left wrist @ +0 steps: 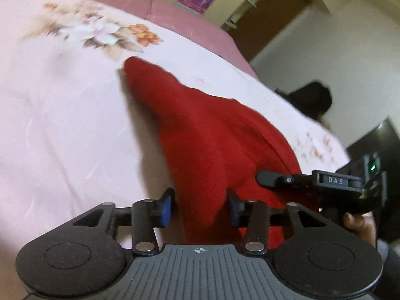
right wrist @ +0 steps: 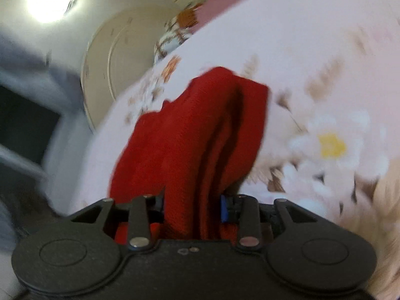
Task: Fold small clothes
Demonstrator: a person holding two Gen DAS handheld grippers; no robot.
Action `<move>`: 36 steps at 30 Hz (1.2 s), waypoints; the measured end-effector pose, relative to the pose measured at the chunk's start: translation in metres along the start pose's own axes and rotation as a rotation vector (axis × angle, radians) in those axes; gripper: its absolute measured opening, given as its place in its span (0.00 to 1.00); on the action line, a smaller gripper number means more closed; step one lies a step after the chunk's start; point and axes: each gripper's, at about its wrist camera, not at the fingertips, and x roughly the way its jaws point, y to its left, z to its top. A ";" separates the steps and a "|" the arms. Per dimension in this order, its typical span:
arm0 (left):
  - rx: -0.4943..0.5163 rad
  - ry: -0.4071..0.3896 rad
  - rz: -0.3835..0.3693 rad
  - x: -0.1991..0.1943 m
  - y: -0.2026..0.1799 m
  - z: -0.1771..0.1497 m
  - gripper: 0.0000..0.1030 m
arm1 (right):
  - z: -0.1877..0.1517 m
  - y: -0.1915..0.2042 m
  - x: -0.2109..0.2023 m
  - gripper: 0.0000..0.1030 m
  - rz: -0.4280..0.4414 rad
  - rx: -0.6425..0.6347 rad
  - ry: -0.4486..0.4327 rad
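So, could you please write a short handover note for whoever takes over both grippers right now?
Left gripper: jaws open, red garment between the pads, with a gap showing on one side; not clamped.
Right gripper: shut on the same red garment, bunched between its pads.
The garment hangs from the grippers and trails onto the pink floral bedspread, creased in loose lengthwise folds.
Done: garment picked up at one end.
Left: lay it flat on the bedspread and fold it; no neat fold shows yet. The views are blurred, so check the grip first.
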 end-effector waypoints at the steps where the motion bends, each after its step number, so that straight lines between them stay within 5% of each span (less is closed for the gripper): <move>1: -0.004 -0.011 -0.015 0.000 0.002 -0.002 0.49 | 0.001 -0.003 -0.004 0.33 0.007 0.010 0.003; 4: -0.016 -0.025 -0.038 0.004 0.008 0.001 0.52 | 0.005 0.004 -0.014 0.43 -0.019 -0.031 -0.009; 6: -0.031 -0.060 -0.025 0.004 0.016 0.007 0.66 | 0.011 0.007 -0.026 0.64 -0.049 -0.038 -0.074; 7: -0.041 -0.084 -0.018 0.003 0.019 0.012 0.68 | 0.017 0.008 -0.031 0.64 -0.049 -0.037 -0.108; 11: -0.124 -0.139 -0.040 0.013 0.042 0.033 0.69 | 0.034 0.002 -0.023 0.60 -0.031 0.017 -0.147; 13: -0.140 -0.169 -0.049 0.024 0.046 0.042 0.69 | 0.041 0.003 -0.018 0.33 -0.047 0.003 -0.177; 14: -0.106 -0.191 -0.033 0.029 0.042 0.046 0.59 | 0.043 0.006 -0.015 0.20 -0.064 -0.029 -0.178; 15: -0.019 -0.227 0.009 0.030 0.031 0.050 0.40 | 0.042 0.012 -0.013 0.19 -0.093 -0.080 -0.184; 19: 0.284 -0.257 0.113 0.045 -0.011 0.061 0.39 | 0.015 0.036 -0.026 0.18 -0.097 -0.233 -0.286; 21: 0.334 -0.211 0.177 0.057 -0.015 0.068 0.40 | 0.006 0.030 -0.031 0.15 -0.128 -0.246 -0.328; 23: 0.391 -0.154 0.260 0.074 -0.014 0.072 0.48 | 0.007 0.015 -0.017 0.16 -0.232 -0.213 -0.300; 25: 0.398 -0.139 0.270 0.070 -0.017 0.074 0.55 | 0.010 0.013 -0.008 0.17 -0.237 -0.192 -0.302; 27: 0.364 -0.171 0.308 0.053 -0.012 0.071 0.85 | 0.012 0.022 -0.008 0.24 -0.256 -0.197 -0.298; 32: 0.206 -0.216 0.220 -0.013 0.006 0.027 0.86 | 0.000 0.036 -0.040 0.32 -0.207 -0.185 -0.301; 36: 0.142 -0.161 0.169 -0.024 0.001 -0.006 0.86 | -0.032 0.044 -0.062 0.33 -0.157 -0.188 -0.232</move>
